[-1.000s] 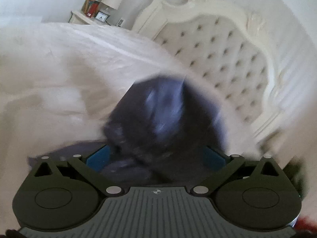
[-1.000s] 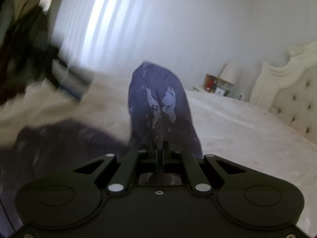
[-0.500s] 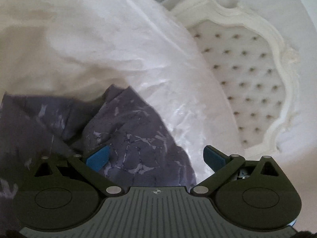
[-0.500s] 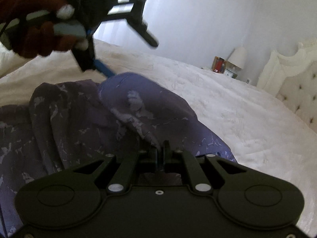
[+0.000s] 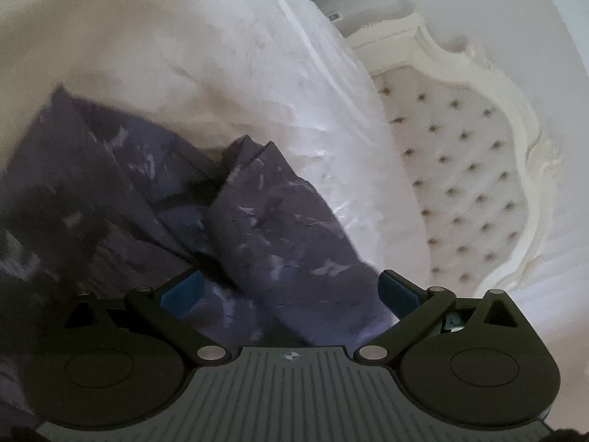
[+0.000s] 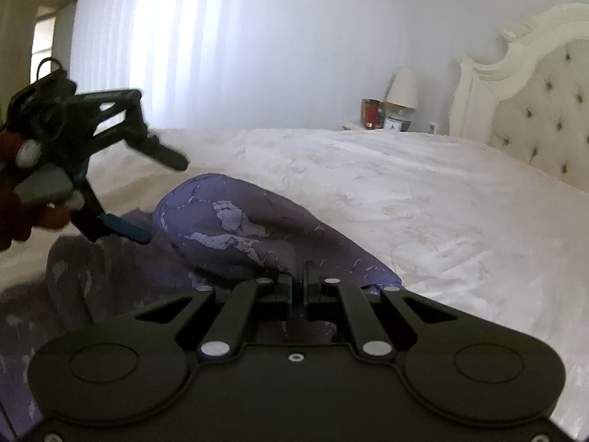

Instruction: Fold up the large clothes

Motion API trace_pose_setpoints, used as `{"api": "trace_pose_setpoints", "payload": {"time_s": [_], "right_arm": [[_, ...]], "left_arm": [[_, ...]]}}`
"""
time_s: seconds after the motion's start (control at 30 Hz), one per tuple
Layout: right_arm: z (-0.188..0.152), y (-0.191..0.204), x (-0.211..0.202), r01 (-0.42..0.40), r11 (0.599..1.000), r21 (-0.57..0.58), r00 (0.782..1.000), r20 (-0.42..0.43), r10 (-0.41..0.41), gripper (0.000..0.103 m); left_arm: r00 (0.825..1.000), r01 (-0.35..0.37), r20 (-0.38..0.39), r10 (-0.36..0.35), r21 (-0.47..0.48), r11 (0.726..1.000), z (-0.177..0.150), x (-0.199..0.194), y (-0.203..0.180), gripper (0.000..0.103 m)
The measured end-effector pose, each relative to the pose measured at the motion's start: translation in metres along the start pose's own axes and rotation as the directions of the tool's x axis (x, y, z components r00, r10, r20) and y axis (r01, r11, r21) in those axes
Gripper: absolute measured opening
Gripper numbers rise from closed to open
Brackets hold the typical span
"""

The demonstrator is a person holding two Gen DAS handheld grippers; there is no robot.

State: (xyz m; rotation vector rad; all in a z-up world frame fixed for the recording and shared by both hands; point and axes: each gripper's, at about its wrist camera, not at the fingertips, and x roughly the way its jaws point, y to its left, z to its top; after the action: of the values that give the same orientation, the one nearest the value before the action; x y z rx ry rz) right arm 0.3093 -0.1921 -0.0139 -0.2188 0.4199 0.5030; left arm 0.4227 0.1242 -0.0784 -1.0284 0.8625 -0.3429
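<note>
A dark purple garment with pale marbled marks [image 5: 279,243] lies rumpled on the white bed. My left gripper [image 5: 291,291] is open, blue pads wide apart, hovering over a fold of the cloth. It also shows in the right wrist view [image 6: 147,199] at the left, above the garment [image 6: 235,228]. My right gripper [image 6: 299,283] is shut on an edge of the garment, low over the bed, with a hump of cloth bulging ahead of it.
The white bedspread [image 6: 423,191] spreads to the right. A tufted cream headboard [image 5: 471,169] stands at the bed's end. A nightstand with a lamp [image 6: 403,88], a clock and boxes is beyond. Bright curtains [image 6: 184,55] fill the far wall.
The lifted cloth has come down onto the bed. My left gripper has let it go and drawn back a little above it. My right gripper has lowered, still pinching the garment.
</note>
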Motion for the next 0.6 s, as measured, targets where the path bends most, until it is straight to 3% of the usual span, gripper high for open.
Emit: {"api": "trace_pose_setpoints", "payload": {"time_s": [0.1,0.13,0.17,0.2,0.23,0.27,0.33,0.47,0.53,0.6], "right_arm": [[-0.004,0.006,0.001,-0.012,1.000,-0.024,1.000,-0.019,0.011,0.011],[-0.006,0.007,0.001,-0.011,0.999,-0.031,1.000,-0.024,0.011,0.012],[-0.007,0.008,0.002,-0.012,0.999,-0.029,1.000,-0.027,0.011,0.012],[-0.008,0.007,0.003,-0.011,1.000,-0.021,1.000,-0.030,0.010,0.012],[-0.009,0.005,0.003,-0.006,1.000,-0.010,0.999,-0.032,0.005,0.017],[-0.009,0.003,0.003,0.000,1.000,0.000,0.999,-0.032,0.000,0.020],[-0.011,-0.002,0.002,0.011,1.000,0.022,0.999,-0.034,-0.010,0.020],[-0.016,-0.014,-0.014,0.043,0.995,0.088,0.999,-0.009,-0.042,0.050],[-0.019,-0.015,-0.028,0.049,0.992,0.118,0.998,0.020,-0.052,0.050],[-0.019,-0.014,-0.039,0.004,0.990,0.142,0.999,0.048,-0.011,0.050]], "left_arm": [[1.000,0.028,-0.008,-0.029,-0.058,0.998,0.002,0.010,0.002,0.101],[1.000,0.018,-0.017,-0.019,-0.075,0.997,0.002,0.015,0.001,0.095],[0.999,0.023,-0.027,-0.025,-0.087,0.996,0.001,0.019,0.000,0.069],[0.998,0.043,-0.035,-0.046,-0.092,0.995,0.000,0.023,-0.005,0.054],[0.998,0.059,-0.028,-0.061,-0.085,0.995,0.001,0.025,-0.009,0.021],[0.998,0.060,-0.019,-0.061,-0.064,0.996,0.000,0.023,-0.013,0.006],[0.999,0.045,-0.008,-0.044,0.021,0.999,0.003,0.022,-0.036,0.005],[0.999,0.036,0.015,-0.038,0.113,0.993,0.008,0.021,-0.074,0.005],[0.999,0.045,0.018,-0.048,0.139,0.989,0.010,0.022,-0.087,0.005],[0.998,0.049,0.022,-0.053,0.167,0.985,0.011,0.024,-0.100,0.005]]}}
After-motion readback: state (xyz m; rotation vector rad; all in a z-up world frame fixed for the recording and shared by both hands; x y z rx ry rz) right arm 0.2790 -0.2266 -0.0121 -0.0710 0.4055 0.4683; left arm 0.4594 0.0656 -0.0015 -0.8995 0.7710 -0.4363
